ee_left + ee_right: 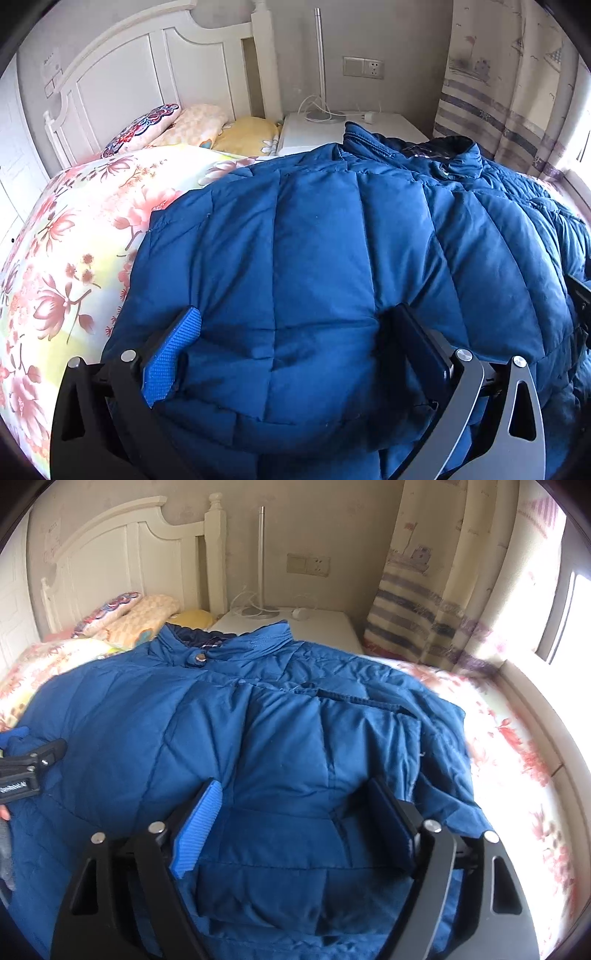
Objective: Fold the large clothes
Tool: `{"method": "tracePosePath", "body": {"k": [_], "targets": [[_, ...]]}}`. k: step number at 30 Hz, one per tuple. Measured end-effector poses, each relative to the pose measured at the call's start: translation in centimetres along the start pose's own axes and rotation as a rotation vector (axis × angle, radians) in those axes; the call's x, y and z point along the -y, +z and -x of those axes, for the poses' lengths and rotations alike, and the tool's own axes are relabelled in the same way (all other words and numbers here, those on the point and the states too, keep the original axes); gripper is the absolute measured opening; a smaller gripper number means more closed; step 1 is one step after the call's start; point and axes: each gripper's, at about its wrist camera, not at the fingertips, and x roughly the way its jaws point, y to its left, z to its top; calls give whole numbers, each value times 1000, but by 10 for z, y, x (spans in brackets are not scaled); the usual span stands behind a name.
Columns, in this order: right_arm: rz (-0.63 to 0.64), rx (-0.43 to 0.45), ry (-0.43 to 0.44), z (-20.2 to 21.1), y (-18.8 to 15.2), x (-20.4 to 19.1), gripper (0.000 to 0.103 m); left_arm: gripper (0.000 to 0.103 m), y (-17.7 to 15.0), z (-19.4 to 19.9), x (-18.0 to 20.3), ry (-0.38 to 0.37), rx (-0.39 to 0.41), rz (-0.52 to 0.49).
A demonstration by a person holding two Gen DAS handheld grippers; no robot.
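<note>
A big blue quilted jacket (332,236) lies spread on the floral bedspread (74,229), collar (229,642) toward the headboard. My left gripper (297,312) is low over the jacket's left part with jaws wide apart; puffy fabric bulges between the pads (173,362), and no pinch shows. My right gripper (294,785) stands open over a sleeve (332,746) folded in across the jacket's right side, its pads clear of the cloth. The left gripper (33,764) also shows at the left edge of the right wrist view, beside a gloved hand (5,845).
A white headboard (122,85) and several pillows (192,125) are at the far end. A white nightstand (314,129) with a lamp pole (319,59) stands beside the bed. A striped curtain (424,620) and a bright window (561,609) are on the right.
</note>
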Motion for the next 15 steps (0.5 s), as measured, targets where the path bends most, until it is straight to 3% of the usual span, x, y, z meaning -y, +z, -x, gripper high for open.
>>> {"method": "tracePosePath", "body": {"k": [3,6,8,11,13,15], "targets": [[-16,-24,32,19,2,2,88,98,-3,23,-9,-25,0,34],[-31,40,129,70,-9,-5,88,99,-20,88,-21,-129,107,93],[33,47,138,93,-23,-19,89,99,-34,110,-19,-144,109,60],[113,-17,133,89,-45,-39,92,99,-61,112,-8,-105,32,-18],[154,-156,87,58,-64,-49,92,99,-79,91,0,-67,-53,-56],[161,-148,74,55,-71,-50,93,99,-95,68,2,-35,-144,-64]]}}
